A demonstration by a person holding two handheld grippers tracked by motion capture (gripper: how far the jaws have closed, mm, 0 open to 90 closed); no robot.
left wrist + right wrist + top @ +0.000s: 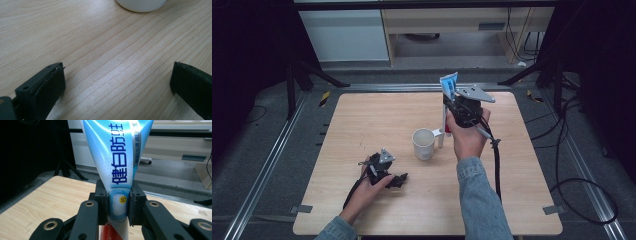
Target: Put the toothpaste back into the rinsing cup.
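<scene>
I have the toothpaste tube pinched in my right gripper, its fingers closed on the narrower lower body, with the flat crimped tail fanning out toward the top of the right gripper view. In the high view the tube stands upright at upper centre, held above the counter. I judge it light and soft: glossy blue-and-white laminate that dents under pressure and could slide between the pads, so I would keep the hold low on the fuller part, near the red end, and squeeze gently. Just below it, mid-frame, sits a white mug, glazed, rigid and breakable, its handle turned toward the right. The pale wood-grain counter is smooth and flat. My left gripper rests at lower left, its fingers spread wide and holding nothing.
</scene>
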